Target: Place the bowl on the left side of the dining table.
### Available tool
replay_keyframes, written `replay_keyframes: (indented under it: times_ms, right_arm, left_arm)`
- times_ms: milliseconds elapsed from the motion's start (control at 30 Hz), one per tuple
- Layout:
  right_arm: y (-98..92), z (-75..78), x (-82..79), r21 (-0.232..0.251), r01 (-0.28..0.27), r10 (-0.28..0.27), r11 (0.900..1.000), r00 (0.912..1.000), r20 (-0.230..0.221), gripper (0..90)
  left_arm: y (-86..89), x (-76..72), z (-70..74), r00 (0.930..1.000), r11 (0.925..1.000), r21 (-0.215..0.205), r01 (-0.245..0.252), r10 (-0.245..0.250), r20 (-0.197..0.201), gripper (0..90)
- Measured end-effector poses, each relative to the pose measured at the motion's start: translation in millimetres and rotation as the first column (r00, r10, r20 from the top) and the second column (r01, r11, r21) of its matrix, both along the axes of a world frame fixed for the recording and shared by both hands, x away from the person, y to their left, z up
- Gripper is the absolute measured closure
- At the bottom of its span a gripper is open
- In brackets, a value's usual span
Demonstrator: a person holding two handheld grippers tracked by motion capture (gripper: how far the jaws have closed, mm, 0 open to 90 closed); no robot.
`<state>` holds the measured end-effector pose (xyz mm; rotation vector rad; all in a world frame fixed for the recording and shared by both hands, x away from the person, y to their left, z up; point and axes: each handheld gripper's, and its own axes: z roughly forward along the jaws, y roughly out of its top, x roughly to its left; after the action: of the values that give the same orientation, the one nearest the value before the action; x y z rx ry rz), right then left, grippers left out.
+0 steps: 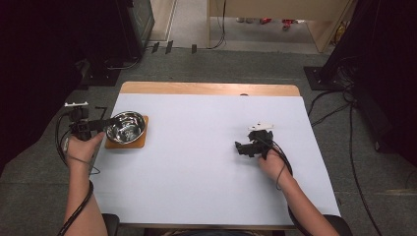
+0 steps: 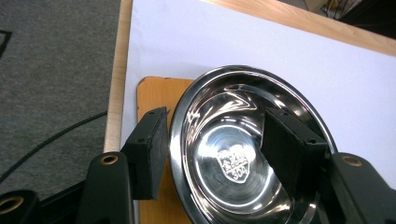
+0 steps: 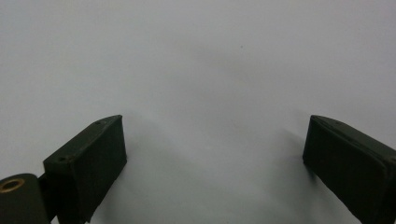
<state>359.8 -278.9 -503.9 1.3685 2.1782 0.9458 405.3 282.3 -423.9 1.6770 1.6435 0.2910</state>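
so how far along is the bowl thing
Looks done: the steel bowl sits on the wooden mat at the table's left edge. In hand: the left gripper straddles the bowl's rim, one jaw outside, one inside, pads apart from the rim. The right gripper rests open over bare white table. Left: probably just drawing the left gripper clear.

In the left gripper view, the near rim of the steel bowl is cut off by the bottom edge. Much of the wooden coaster is covered by the bowl. The engraved emblem on the bowl's bottom is too small to be read. In the right gripper view, the right gripper is cropped at the lower corners.
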Motion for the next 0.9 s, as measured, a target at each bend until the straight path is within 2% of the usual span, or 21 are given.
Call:
replay_keyframes:
  times_ms: [367,700,900]
  right_arm:
    - [0.0,0.0,0.0,0.000,0.000,0.000,1.000,1.0000,0.000,5.7]
    - [-0.1,0.0,0.0,-0.001,-0.001,0.001,1.000,1.0000,0.001,5.7]
    - [-0.1,0.0,0.0,-0.001,-0.001,0.001,1.000,1.0000,0.000,5.7]
  left_arm:
    - [-17.2,-0.1,13.0,0.9986,0.9986,-0.005,0.053,-0.053,0.011,40.7]
    - [-35.7,2.9,14.4,0.9951,0.9950,-0.012,0.099,-0.099,-0.006,38.5]
    - [-47.6,3.2,16.4,0.9921,0.9920,-0.015,0.126,-0.126,0.000,37.4]
